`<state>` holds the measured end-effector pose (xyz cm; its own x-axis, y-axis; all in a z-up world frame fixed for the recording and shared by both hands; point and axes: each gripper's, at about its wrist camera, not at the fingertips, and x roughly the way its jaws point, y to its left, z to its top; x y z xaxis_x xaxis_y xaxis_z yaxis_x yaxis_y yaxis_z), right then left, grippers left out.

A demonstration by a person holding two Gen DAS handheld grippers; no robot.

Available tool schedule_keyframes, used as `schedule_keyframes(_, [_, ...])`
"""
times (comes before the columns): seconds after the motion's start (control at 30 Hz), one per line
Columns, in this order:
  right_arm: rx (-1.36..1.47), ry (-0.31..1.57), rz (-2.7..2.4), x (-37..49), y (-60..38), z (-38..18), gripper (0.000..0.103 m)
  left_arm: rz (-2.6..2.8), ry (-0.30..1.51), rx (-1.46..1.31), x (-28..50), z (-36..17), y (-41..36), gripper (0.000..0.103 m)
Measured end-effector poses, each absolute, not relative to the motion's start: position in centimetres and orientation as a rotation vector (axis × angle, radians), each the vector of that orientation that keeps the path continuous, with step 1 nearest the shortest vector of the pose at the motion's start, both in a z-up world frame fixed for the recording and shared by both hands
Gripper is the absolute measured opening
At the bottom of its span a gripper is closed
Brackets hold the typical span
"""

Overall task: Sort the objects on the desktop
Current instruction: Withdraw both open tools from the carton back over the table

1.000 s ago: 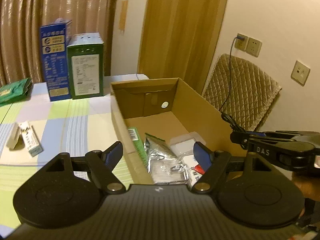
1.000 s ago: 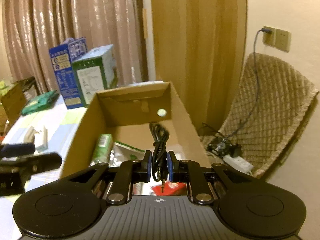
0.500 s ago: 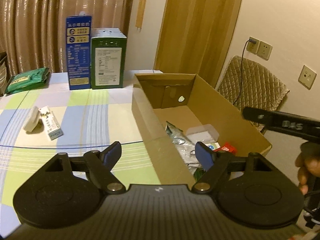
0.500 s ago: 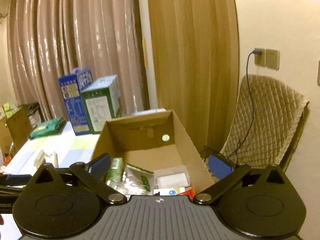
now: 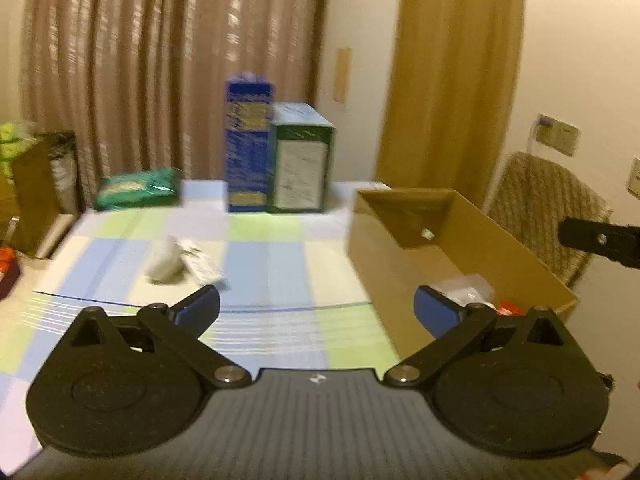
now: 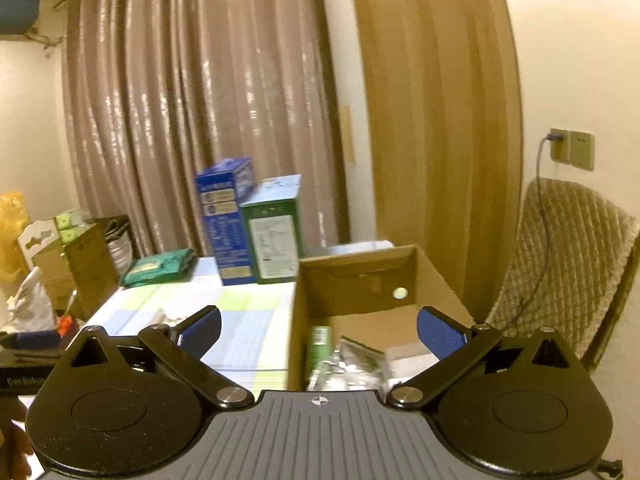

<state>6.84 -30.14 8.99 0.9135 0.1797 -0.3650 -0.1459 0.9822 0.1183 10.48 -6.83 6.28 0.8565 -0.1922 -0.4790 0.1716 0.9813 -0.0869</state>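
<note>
Cardboard box (image 6: 360,280) sits ahead of the right tongs (image 6: 319,330), packets inside; small white items (image 5: 180,264) lie on the table (image 5: 272,264) beyond the left tongs (image 5: 316,306). Both tongs gape empty, the left having just been opening, tilted slightly downward.

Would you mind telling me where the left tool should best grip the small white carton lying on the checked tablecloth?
Probably across its narrow width, mid-length, from above. The small white carton lies flat and slanted, with a white lump close against one side, so squeeze the long sides. Blur hides finer detail.
</note>
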Motion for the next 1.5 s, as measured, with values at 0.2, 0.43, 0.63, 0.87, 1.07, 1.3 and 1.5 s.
schedule_keyframes(0.2, [0.061, 0.363, 0.220, 5.8, -27.1, 10.3, 0.101, -0.100, 0.479, -0.045, 8.5, 8.1, -2.6, 0.102])
schedule_keyframes(0.43, [0.029, 0.354, 0.290, 4.8, -23.9, 11.6, 0.101, -0.038, 0.468, -0.018, 6.2, 10.3, 0.6, 0.102])
schedule_keyframes(0.63, [-0.014, 0.364, 0.342, 4.6, -21.6, 11.8, 0.101, -0.007, 0.474, -0.023, 4.5, 11.3, 2.3, 0.102])
schedule_keyframes(0.87, [-0.064, 0.407, 0.377, 5.6, -18.1, 10.7, 0.101, 0.009, 0.515, -0.026, 4.0, 10.4, 4.4, 0.102])
schedule_keyframes(1.07, [-0.103, 0.454, 0.412, 8.3, -15.1, 9.2, 0.101, 0.017, 0.549, -0.039, 6.0, 9.1, 6.8, 0.102])
schedule_keyframes(1.3, [-0.135, 0.518, 0.447, 12.8, -12.3, 6.7, 0.101, 0.012, 0.610, -0.106, 10.5, 7.1, 9.3, 0.102])
schedule_keyframes(1.5, [-0.151, 0.584, 0.454, 18.1, -10.3, 3.3, 0.101, 0.027, 0.645, -0.130, 15.4, 4.4, 10.7, 0.102])
